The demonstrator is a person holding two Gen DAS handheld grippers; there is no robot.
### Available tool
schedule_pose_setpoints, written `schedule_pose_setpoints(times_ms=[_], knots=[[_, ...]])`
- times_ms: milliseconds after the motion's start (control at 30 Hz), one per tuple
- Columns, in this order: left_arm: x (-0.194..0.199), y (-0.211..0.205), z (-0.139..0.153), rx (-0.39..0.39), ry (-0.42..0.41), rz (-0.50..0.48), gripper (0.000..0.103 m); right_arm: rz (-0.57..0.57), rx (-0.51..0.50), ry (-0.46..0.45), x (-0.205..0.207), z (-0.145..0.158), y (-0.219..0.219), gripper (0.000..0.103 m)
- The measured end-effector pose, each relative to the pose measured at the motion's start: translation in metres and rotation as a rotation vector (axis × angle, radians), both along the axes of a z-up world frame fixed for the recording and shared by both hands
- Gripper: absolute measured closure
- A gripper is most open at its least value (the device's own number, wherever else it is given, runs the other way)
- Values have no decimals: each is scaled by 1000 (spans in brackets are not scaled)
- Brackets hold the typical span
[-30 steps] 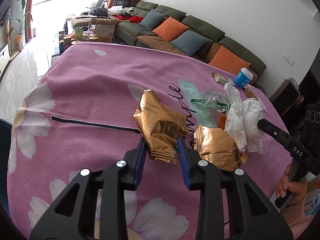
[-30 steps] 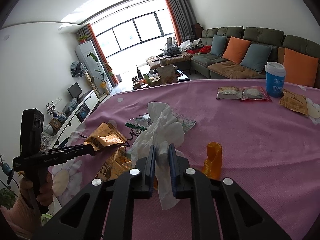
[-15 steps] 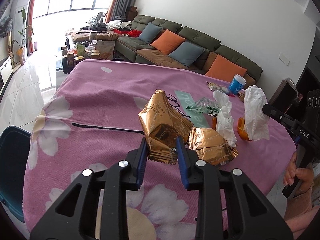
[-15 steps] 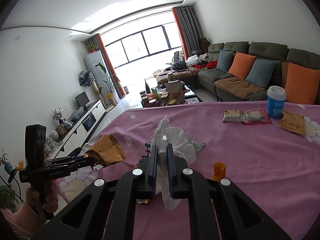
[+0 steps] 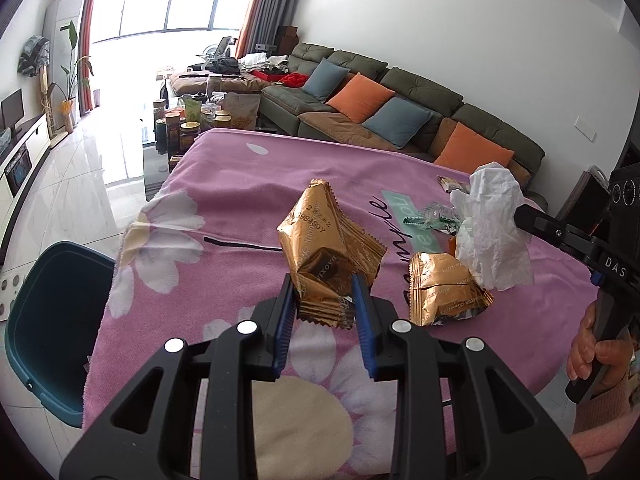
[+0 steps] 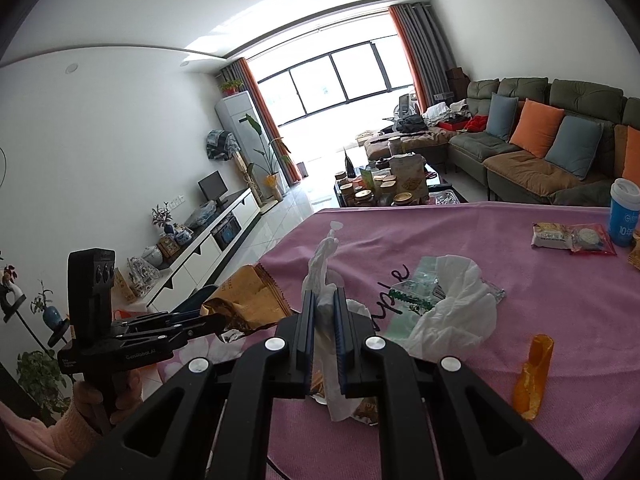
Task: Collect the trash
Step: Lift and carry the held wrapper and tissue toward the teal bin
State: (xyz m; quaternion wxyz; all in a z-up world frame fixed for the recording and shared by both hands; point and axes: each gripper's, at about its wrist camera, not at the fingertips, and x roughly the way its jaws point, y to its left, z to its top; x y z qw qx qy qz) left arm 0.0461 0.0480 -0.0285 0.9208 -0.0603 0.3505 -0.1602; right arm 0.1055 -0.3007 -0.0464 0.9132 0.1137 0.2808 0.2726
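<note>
Beside table edge [image 5: 120,264], blue bin [image 5: 52,320]

Gold wrapper [image 5: 328,240], white tissue [image 5: 492,232], pink daisy-print tablecloth [image 5: 224,184]

Bright daylight floods in from the window [image 6: 340,84], which is blown out to white and glares on the floor [image 5: 80,184]. Fisheye bending curves the edges; corners go black. Focus seems sharp.

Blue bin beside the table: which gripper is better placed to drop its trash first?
Left, probably. The left gripper holds the gold wrapper near the table edge, and the blue bin sits just beyond that edge. The right gripper, shut on the tissue, sits further in over the table.
</note>
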Motion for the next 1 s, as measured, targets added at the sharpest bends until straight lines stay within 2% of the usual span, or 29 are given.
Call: schedule_pose_setpoints(times_ms=[300, 1000], knots=[[-13, 22, 2, 8, 0, 55, 75, 101, 18, 29, 11, -6, 38, 95], [-32, 68, 11, 5, -7, 176, 75, 240, 27, 83, 37, -14, 102, 95]])
